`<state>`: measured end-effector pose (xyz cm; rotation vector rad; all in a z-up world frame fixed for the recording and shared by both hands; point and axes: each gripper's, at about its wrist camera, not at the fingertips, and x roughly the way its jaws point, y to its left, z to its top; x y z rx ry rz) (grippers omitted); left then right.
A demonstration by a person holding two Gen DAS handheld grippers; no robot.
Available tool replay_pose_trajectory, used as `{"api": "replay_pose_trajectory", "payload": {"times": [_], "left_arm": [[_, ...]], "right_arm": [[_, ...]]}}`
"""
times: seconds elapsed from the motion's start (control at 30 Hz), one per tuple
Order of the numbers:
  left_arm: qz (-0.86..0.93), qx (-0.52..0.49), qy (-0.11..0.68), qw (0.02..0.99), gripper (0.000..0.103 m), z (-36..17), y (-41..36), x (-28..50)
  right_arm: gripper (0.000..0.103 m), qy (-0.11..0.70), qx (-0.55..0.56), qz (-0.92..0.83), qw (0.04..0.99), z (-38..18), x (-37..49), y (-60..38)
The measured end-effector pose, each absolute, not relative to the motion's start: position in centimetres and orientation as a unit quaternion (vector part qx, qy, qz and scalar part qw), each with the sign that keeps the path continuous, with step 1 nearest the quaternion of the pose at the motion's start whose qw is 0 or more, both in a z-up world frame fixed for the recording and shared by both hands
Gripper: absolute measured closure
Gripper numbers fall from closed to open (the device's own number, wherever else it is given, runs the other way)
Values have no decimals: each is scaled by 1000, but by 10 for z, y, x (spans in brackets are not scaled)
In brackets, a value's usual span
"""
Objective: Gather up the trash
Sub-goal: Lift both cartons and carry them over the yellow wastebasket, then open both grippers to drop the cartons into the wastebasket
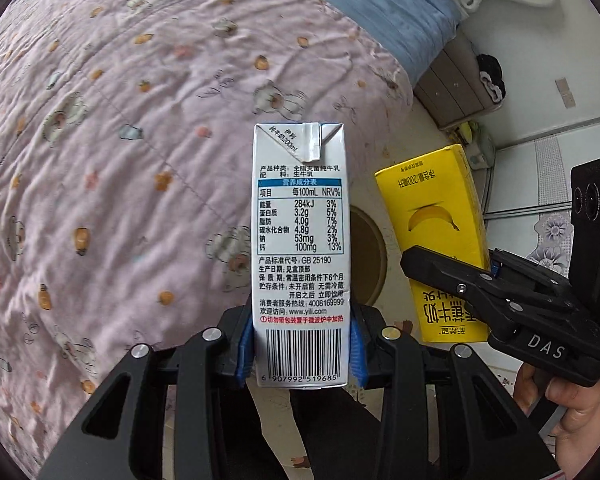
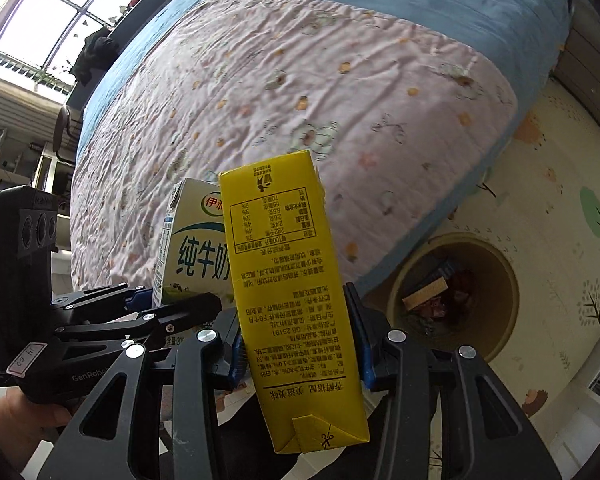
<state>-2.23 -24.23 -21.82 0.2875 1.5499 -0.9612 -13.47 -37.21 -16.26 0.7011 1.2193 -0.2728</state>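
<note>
The left gripper clamps a white milk carton upright between its blue pads, and the right gripper pinches a yellow banana-milk carton upside down — the two cartons just beside each other. Both hang past the edge of the pink quilted bed, above the play mat. The round bin sits open beside the bed's blue edge — trash already lies inside.

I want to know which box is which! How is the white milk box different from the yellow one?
The white milk carton is white with blue and green print; the yellow carton is bright yellow with a banana picture. The white one's print reads right way up in the left gripper; the yellow one's print is upside down in the right gripper. Both are small drink boxes, each pinched between blue pads.
</note>
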Motion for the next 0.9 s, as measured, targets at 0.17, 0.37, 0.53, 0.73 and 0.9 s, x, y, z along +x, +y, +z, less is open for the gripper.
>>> {"api": "replay_pose_trajectory", "payload": {"times": [0.17,0.37,0.53,0.73,0.9], "left_arm": [[-412,133,691,578,65,-241,-291,-80],[-410,144,708,557,65,-264,-334,-136],[-408,153,709,554,65,-273,-355,-160],[-406,157,712,551,63,-280,-367,-172],[-387,168,715,557,34,-287,-367,-172]], "right_arm": [[62,567,323,-148,743,-167,-200,-413],[62,581,331,-157,727,-185,-256,-449],[62,585,338,-150,722,-198,-277,-458],[54,587,341,-139,721,-206,-289,-470],[45,586,347,-141,719,-206,-291,-486]]}}
